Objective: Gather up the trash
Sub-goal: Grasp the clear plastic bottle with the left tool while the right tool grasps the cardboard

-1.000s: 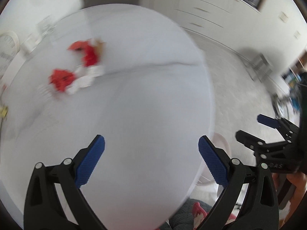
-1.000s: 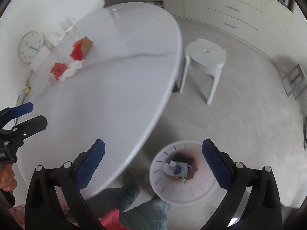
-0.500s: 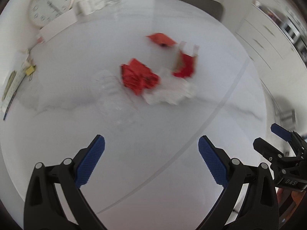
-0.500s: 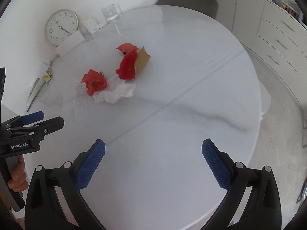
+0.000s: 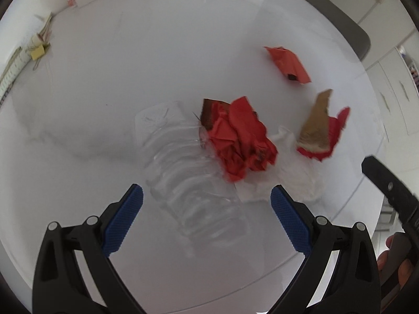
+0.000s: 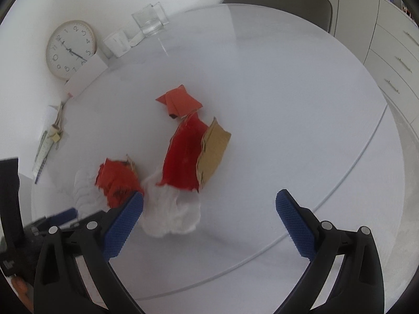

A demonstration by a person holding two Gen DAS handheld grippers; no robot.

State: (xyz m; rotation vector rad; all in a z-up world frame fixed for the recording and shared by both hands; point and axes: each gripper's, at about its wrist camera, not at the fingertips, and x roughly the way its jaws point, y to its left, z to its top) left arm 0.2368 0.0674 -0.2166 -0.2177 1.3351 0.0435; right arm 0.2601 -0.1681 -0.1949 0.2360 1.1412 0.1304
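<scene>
Trash lies on a round white table [image 5: 157,60]: a crushed clear plastic bottle [image 5: 191,180], a crumpled red wrapper [image 5: 241,141], a white tissue [image 6: 170,212], a torn red-and-brown carton piece [image 6: 193,154] and a folded orange wrapper [image 6: 180,100]. My left gripper [image 5: 207,214] is open, its jaws on either side of the bottle's near end. My right gripper [image 6: 209,217] is open and empty, just above the tissue, with the carton piece right behind it. The red wrapper [image 6: 117,183] sits by its left finger.
A clock [image 6: 69,48], a white box, glasses [image 6: 150,22] and a cup stand at the table's far edge by the wall. Papers and clips [image 5: 36,49] lie at the left. A grey chair [image 6: 282,2] stands behind the table, drawers [image 6: 392,60] at the right.
Both grippers have swung from the table's edge and the floor bin in over the table and closed in on the trash pile. Both stay open.
</scene>
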